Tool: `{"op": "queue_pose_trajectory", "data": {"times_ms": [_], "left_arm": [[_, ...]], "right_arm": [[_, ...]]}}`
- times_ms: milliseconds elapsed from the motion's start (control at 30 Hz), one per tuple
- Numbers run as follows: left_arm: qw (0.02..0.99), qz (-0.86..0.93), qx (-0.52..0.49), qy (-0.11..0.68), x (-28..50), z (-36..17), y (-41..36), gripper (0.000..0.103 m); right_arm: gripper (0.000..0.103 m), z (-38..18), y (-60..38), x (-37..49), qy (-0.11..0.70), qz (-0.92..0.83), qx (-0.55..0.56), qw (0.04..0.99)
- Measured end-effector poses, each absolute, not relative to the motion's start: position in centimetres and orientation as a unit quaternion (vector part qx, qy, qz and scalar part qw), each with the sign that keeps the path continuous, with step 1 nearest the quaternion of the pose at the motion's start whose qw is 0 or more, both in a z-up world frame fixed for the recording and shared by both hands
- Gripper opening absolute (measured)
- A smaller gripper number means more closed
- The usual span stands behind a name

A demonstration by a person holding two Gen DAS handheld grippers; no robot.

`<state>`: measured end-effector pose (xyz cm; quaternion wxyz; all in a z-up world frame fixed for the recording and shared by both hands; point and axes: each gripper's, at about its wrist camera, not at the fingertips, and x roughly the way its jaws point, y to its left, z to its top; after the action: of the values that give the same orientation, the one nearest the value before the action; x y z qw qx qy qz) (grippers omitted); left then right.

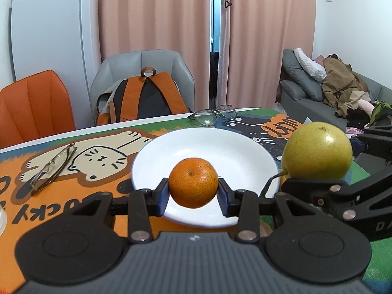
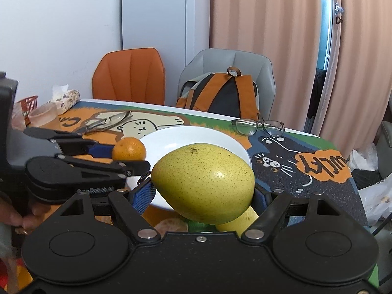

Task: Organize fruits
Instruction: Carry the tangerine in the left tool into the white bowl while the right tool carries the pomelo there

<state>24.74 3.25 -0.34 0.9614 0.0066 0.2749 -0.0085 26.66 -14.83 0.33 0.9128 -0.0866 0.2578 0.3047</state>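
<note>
Left gripper (image 1: 193, 191): jaws clamped on orange (image 1: 193, 182) above white plate (image 1: 240, 147) | right gripper (image 2: 203, 193): jaws clamped on yellow-green pear (image 2: 203, 182) beside it

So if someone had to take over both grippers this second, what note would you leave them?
Left gripper: shut on the small round orange mandarin, held above the near edge of the white round plate.
Right gripper: shut on the big yellow-green pear, at the plate's right side.
Done: both fruits picked up.
Left: nothing is on the plate yet; lower and release each fruit there. More fruit lies on the table under the right gripper.
</note>
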Motion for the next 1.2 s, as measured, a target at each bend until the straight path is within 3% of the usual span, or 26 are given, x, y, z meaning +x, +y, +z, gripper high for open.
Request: {"op": "queue_pose_trajectory", "data": {"times_ms": [667, 1200], "left_arm": [[0.945, 0.001, -0.009, 0.328, 29.6, -3.5, 4.4, 0.04], [0.945, -0.012, 0.014, 0.326, 29.5, -4.1, 3.9, 0.04]], "right_arm": [[0.077, -1.2, -13.1, 33.0, 0.292, 0.29, -0.066, 0.909], [0.077, -3.3, -9.7, 35.7, 0.318, 0.272, -0.09, 0.904]]}}
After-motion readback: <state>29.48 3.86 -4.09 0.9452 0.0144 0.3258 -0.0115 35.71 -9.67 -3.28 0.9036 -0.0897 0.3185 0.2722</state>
